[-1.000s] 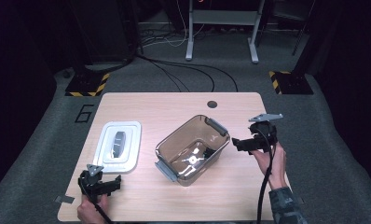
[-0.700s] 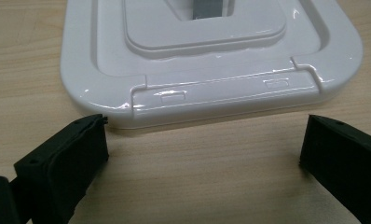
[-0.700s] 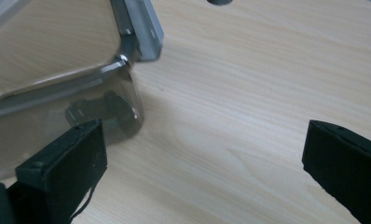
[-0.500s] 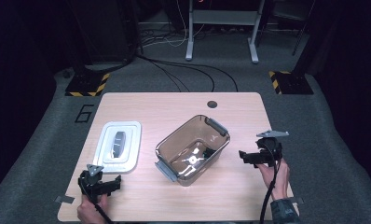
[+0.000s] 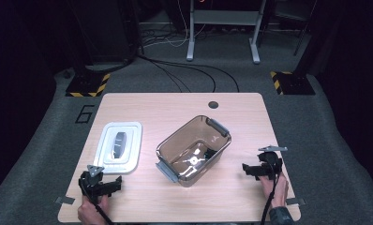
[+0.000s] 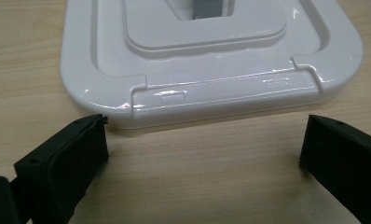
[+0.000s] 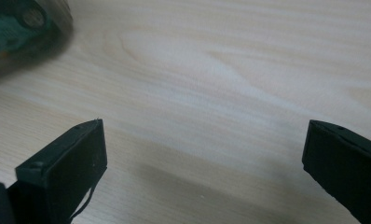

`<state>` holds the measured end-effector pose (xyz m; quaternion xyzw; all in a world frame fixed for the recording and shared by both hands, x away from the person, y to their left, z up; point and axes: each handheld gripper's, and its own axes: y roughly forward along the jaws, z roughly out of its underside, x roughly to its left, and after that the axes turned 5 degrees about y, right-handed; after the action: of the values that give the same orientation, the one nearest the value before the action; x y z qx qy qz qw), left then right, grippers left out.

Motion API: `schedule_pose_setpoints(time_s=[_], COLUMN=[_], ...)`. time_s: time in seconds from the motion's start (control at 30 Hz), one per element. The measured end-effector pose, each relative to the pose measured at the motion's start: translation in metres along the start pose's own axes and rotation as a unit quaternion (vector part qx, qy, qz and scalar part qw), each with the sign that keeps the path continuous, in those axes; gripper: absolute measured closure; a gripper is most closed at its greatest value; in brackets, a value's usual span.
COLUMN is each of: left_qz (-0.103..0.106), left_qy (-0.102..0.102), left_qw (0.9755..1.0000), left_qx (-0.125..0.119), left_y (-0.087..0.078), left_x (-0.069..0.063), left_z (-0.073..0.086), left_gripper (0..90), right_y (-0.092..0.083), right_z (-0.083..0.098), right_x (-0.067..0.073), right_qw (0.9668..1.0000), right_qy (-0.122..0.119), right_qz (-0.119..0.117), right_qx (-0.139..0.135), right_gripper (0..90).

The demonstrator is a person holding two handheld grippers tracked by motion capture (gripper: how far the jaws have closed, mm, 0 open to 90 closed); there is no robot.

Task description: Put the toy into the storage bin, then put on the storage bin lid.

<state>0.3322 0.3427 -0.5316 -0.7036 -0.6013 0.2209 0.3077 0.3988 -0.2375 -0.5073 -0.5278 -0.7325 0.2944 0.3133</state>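
Down at the near left corner of the table (image 5: 184,105), the left hand-held gripper (image 5: 113,183) sits low over the wood, its jaws spread wide with nothing between them. In the left gripper view, that left hand-held gripper (image 6: 202,154) faces the near edge of the white lid (image 6: 211,56), which lies flat on the table; the left jaw tip is just beside the lid's rounded corner, the right jaw stands apart from it, and bare wood lies between the two.

From the high view, the white lid (image 5: 120,147) rests on the left half of the table, with a dark patch at its middle. Just to its right stands the clear container (image 5: 194,149), set at an angle, with grey handles at both ends and a small dark thing inside that is too dim to make out.

Over on the right edge, the right hand-held gripper (image 5: 247,168) points toward the container but is well apart from it. In the right gripper view, the right hand-held gripper (image 7: 204,158) is wide open over plain wood, gripping nothing, with a blurred edge of the container (image 7: 20,32) in the upper left corner.
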Motion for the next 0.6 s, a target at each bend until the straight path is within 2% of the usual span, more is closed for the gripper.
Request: schedule_pose_setpoints(time_s=[0.1, 0.23, 0.37, 0.5, 0.6], left_qz=[0.0, 0.0, 0.0, 0.0, 0.001], left_qy=[0.001, 0.0, 0.0, 0.0, 0.0], left_qw=[1.0, 1.0, 1.0, 1.0, 1.0], left_qx=[-0.001, 0.0, 0.0, 0.0, 0.0], left_y=[0.0, 0.0, 0.0, 0.0, 0.0], left_x=[0.0, 0.0, 0.0, 0.0, 0.0], left_z=[0.0, 0.0, 0.0, 0.0, 0.0], left_gripper=[0.3, 0.3, 0.3, 0.3, 0.3], right_y=[0.008, 0.009, 0.011, 0.012, 0.011], right_z=[0.006, 0.008, 0.012, 0.015, 0.017], right_x=[-0.001, -0.001, 0.002, 0.002, 0.001], right_qw=[1.0, 0.9999, 0.9992, 0.9986, 0.9984], right_qy=[-0.003, -0.005, -0.02, -0.035, -0.036], right_qz=[0.002, 0.011, 0.029, 0.025, 0.023], right_qx=[0.005, -0.007, -0.016, -0.03, -0.036], right_gripper=[0.0, 0.0, 0.0, 0.0, 0.0])
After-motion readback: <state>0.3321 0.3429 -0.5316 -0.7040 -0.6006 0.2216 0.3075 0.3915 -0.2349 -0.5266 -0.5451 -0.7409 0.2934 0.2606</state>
